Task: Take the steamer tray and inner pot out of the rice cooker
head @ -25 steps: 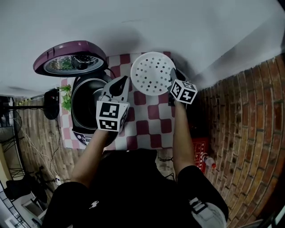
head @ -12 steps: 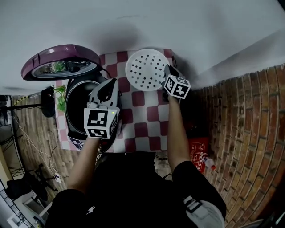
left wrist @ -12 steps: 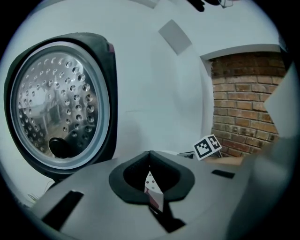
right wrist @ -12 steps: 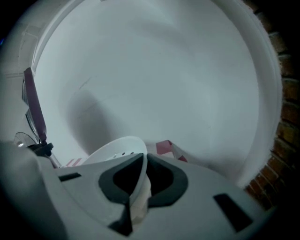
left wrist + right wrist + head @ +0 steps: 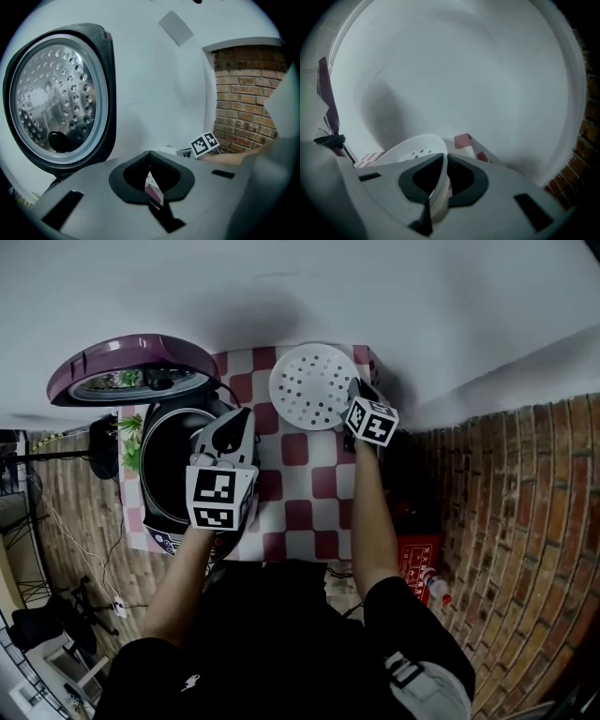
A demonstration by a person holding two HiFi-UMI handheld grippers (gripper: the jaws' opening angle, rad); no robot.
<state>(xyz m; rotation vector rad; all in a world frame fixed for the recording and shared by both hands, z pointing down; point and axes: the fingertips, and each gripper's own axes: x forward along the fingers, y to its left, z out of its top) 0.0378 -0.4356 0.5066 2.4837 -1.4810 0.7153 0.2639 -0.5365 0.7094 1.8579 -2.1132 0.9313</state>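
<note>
The left tongs (image 5: pixel 238 421) are pressed together and hold nothing, poised over the right rim of the rice cooker (image 5: pixel 157 517). The inner pot (image 5: pixel 169 460) sits inside it, its mouth just left of those tips, so the left hand is nearer. The right tongs (image 5: pixel 353 393) are clamped on the steamer tray (image 5: pixel 311 385) at the far end of the checked bench (image 5: pixel 309 512), right of the cooker. I cannot tell whether the tray rests there. The raised lid (image 5: pixel 127 357) crowds only the far side.

In the left gripper view the pads touch, and the lid's perforated plate fills the left.

In the right gripper view the tray's rim is pinched edgewise and the dish reaches away leftward, with the bench's far corner close on the right.
</note>
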